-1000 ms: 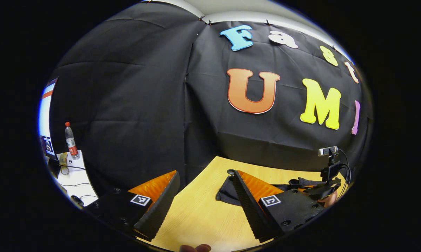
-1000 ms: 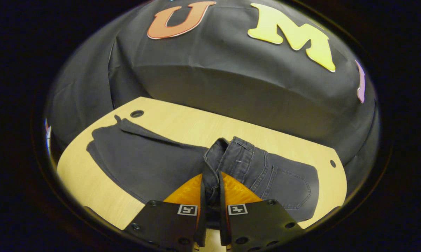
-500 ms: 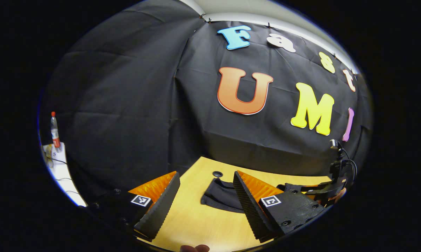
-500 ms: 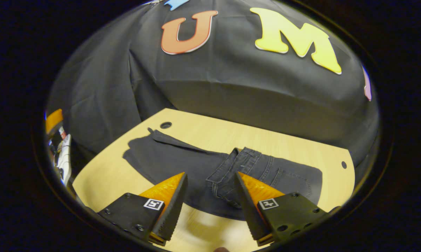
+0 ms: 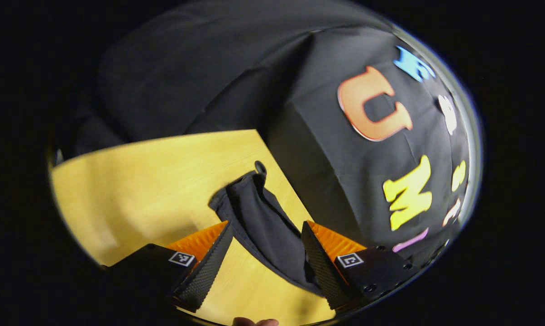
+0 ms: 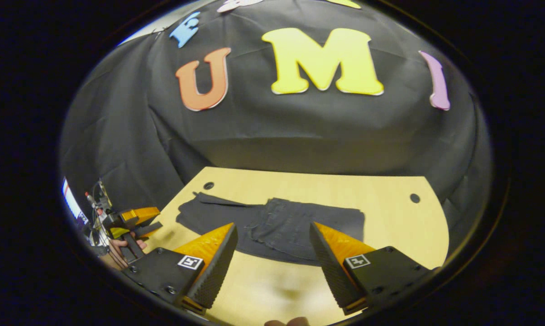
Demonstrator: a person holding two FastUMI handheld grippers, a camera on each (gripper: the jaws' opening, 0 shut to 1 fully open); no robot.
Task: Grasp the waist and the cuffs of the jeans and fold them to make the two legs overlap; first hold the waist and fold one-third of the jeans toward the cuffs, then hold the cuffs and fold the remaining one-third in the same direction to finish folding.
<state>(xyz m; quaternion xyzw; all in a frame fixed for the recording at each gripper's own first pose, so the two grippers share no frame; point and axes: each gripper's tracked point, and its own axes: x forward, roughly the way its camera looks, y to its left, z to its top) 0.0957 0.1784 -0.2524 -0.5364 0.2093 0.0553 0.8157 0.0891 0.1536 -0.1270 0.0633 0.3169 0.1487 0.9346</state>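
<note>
A: On the wooden table (image 6: 390,213), far side, the jeans (image 6: 272,226) lie flat, waist third folded over.

B: Confirmed. Left gripper (image 5: 265,253) and right gripper (image 6: 272,258) both spread, empty. Cuff fold (image 5: 254,213) remains.

Dark grey jeans (image 6: 272,226) — faded at the seams — on a pale yellow wood-grain table (image 6: 390,217).

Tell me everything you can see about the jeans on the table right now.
The jeans are dark grey denim, lying flat on the light wooden table. The waist part has been folded over the legs; its seams and stitching show on top, near the middle. The leg end stretches toward a small hole in the table, one cuff corner slightly rumpled. Both grippers are open above the jeans, neither touching them.
</note>
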